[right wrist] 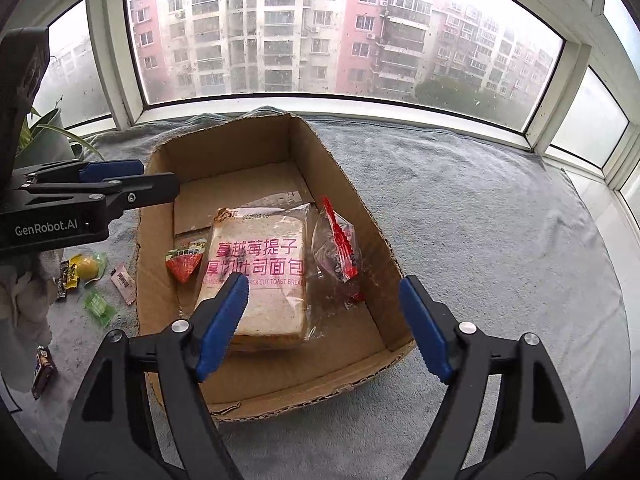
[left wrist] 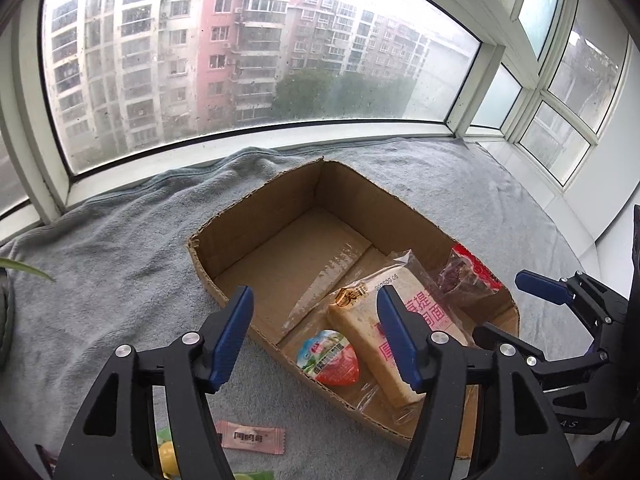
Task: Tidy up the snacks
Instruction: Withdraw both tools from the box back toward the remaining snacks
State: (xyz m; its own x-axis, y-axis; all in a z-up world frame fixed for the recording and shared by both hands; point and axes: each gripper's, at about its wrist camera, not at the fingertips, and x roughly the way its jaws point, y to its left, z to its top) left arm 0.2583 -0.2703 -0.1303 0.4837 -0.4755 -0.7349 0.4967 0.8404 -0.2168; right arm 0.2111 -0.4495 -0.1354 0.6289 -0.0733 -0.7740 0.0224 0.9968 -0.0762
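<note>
Both grippers agape over cardboard box, loose candies beside it

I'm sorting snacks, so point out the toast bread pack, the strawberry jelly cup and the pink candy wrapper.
toast bread pack [right wrist: 256,276], right wrist view, printed front.
strawberry jelly cup [left wrist: 329,358], left wrist view, lid.
pink candy wrapper [left wrist: 251,437], left wrist view, middle.

Rough matte cardboard box with torn edges, sitting on fuzzy grey terry cloth. Toast pack is shiny clear plastic film.
</note>
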